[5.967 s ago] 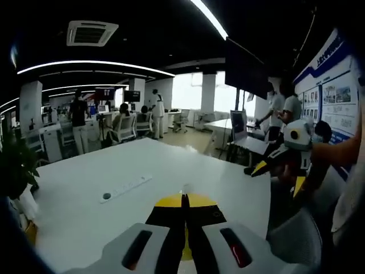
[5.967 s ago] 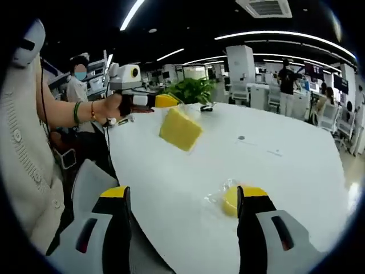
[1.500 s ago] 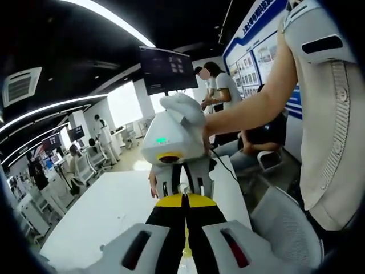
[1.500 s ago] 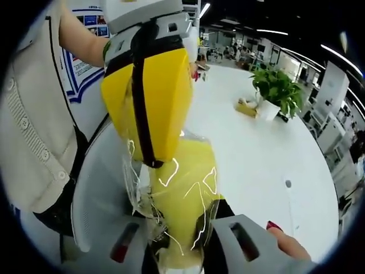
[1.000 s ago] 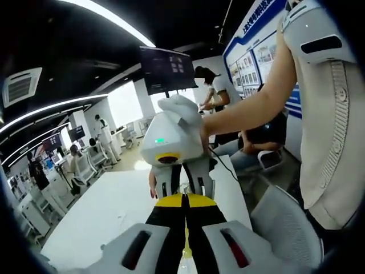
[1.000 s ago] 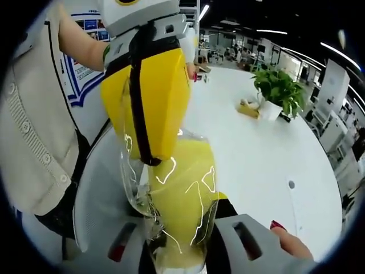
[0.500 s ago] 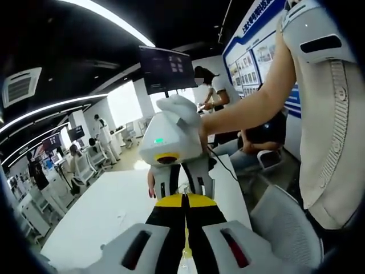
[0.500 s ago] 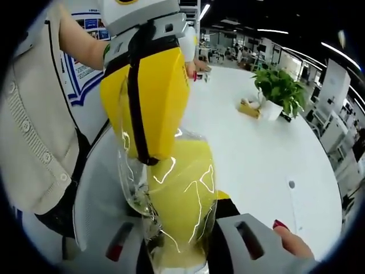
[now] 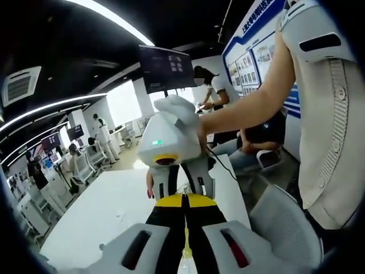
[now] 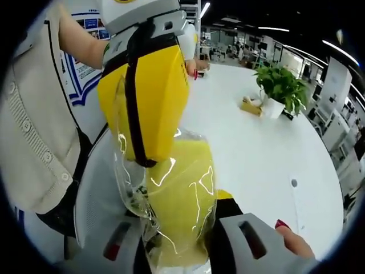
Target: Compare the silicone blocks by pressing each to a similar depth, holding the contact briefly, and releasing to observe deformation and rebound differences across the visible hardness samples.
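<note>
While both claws meet in mid-air beside the white tabletop (image 10: 256,148), the right claw (image 10: 179,242) pinches a yellow silicone block (image 10: 179,211) sealed in a clear plastic bag (image 10: 128,194). From above in the right gripper view, the left claw (image 10: 149,108) has its yellow jaws pressed together on the bag's upper edge. A potted plant (image 10: 279,85) stands far off on the tabletop.

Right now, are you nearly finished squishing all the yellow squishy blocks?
Not nearly. One wrapped yellow block is up off the white table, squeezed between the right gripper and the left gripper, which pinches its plastic wrap. That squeeze is in hand; letting go and trying other blocks is left.
</note>
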A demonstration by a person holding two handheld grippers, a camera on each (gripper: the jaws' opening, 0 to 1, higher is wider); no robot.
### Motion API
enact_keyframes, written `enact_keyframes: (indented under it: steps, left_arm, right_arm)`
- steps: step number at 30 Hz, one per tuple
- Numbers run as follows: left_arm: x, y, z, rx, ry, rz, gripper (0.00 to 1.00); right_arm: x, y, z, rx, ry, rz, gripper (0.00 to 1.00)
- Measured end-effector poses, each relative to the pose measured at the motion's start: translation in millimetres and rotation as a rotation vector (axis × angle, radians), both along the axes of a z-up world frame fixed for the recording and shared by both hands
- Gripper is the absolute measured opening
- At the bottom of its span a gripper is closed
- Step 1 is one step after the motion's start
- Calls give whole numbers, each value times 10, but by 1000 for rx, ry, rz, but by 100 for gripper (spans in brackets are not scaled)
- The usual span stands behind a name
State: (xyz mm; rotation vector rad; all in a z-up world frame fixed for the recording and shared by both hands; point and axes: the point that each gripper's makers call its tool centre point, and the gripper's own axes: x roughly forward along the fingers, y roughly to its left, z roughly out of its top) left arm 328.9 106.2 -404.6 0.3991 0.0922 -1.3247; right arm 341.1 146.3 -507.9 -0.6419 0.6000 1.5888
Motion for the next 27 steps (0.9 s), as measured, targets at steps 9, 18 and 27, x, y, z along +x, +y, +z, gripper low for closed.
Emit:
enact_keyframes:
  steps: [9,18,27]
  left_arm:
    - [23,5,-37,-3,18,19,0]
    - [142,39,-183,-25,76,62,0]
    - [349,72,-537,-52,205,134,0]
  right_arm:
    - [20,24,-24,4,0,-1,28]
    - [146,-17,-15,73,-64,-81,37]
    - [214,-221,94,266,-81,-283,54]
